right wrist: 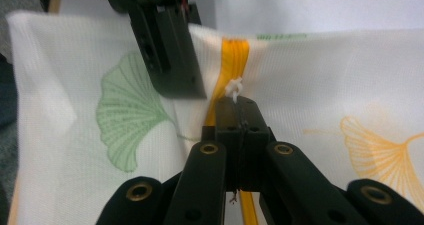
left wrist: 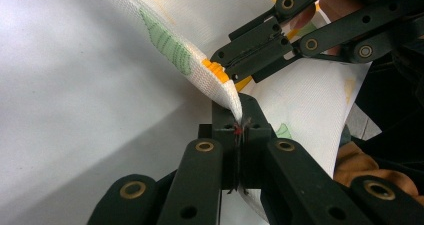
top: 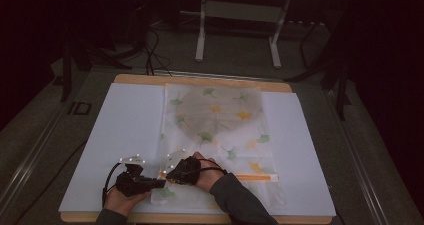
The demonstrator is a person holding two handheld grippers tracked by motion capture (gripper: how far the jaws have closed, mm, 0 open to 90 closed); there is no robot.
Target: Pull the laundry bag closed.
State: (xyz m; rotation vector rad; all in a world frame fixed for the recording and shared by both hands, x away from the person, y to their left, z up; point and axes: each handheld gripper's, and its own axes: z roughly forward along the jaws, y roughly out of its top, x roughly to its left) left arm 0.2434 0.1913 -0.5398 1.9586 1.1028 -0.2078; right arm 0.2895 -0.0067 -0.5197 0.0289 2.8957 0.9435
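Note:
A white mesh bag (top: 220, 130) printed with green and orange ginkgo leaves lies flat on a white board (top: 125, 135), with something grey and round showing through its far half. An orange zipper (top: 256, 176) runs along its near part. My left gripper (top: 159, 183) is shut on the bag's fabric edge (left wrist: 220, 85) by the zipper's end. My right gripper (top: 170, 174) is shut on the small white zipper pull (right wrist: 233, 88). The two grippers' tips stand almost touching; the left gripper's jaws (right wrist: 170, 50) show just left of the pull.
The white board rests on a wooden tabletop (top: 200, 80). A white metal frame (top: 240, 15) and cables (top: 150, 50) stand on the floor beyond the table. Bare board lies left and right of the bag.

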